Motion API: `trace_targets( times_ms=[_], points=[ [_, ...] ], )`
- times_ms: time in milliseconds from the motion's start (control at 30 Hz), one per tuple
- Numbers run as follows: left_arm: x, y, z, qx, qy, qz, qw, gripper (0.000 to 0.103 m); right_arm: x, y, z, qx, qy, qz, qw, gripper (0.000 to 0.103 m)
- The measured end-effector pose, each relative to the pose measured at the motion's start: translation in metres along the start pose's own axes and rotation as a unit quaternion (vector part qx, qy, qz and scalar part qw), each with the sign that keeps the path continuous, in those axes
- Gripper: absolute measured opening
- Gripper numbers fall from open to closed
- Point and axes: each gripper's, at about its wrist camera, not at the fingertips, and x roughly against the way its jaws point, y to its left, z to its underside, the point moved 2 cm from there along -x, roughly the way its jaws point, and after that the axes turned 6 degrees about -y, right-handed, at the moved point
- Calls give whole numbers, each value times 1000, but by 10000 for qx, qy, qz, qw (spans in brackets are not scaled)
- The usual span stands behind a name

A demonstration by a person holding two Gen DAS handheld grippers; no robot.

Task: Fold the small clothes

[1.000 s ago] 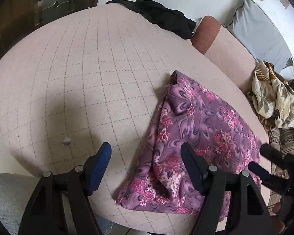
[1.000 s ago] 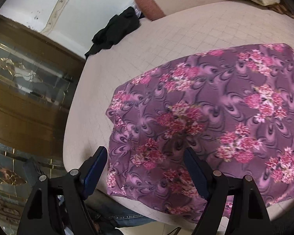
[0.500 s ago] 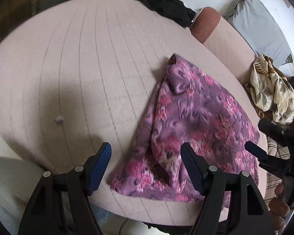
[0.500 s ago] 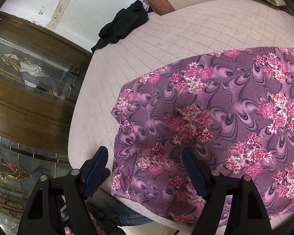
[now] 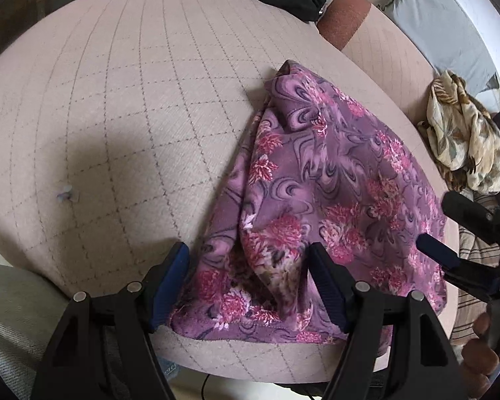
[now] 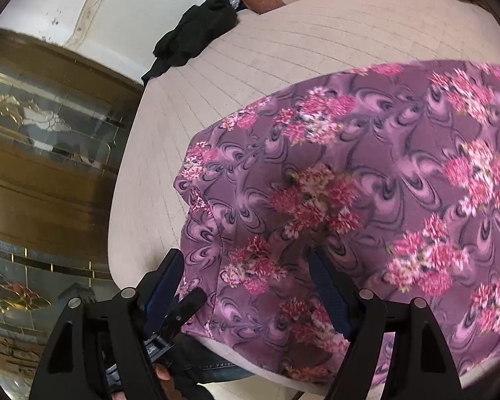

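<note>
The right claw point(image 6: 246, 283) hangs wide apart over the near edge of a purple cloth with pink flowers point(image 6: 366, 200). Its blue-padded fingers point(image 6: 326, 286) straddle the cloth's near left corner, one pad just beside the cloth's left edge, the other over the printed fabric. The cloth lies spread on a beige quilted cushion point(image 6: 283, 76). At the cushion's far edge lies a crumpled black garment point(image 6: 196, 36). A wooden cabinet with patterned glass point(image 6: 46, 126) stands to the left. Part of the left claw point(image 6: 183, 310) shows low in the frame.
</note>
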Motion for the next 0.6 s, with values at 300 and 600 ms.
trace_targets(
  times_ms=[300,600],
  points=[
    [3,-1,2,-30,-35,18,10000,72,16,0,5,131,0,165,9998,81],
    [6,-4,-1,14,-36,216,9998,72,13,9,0,174,79,30,9998,81]
  ],
)
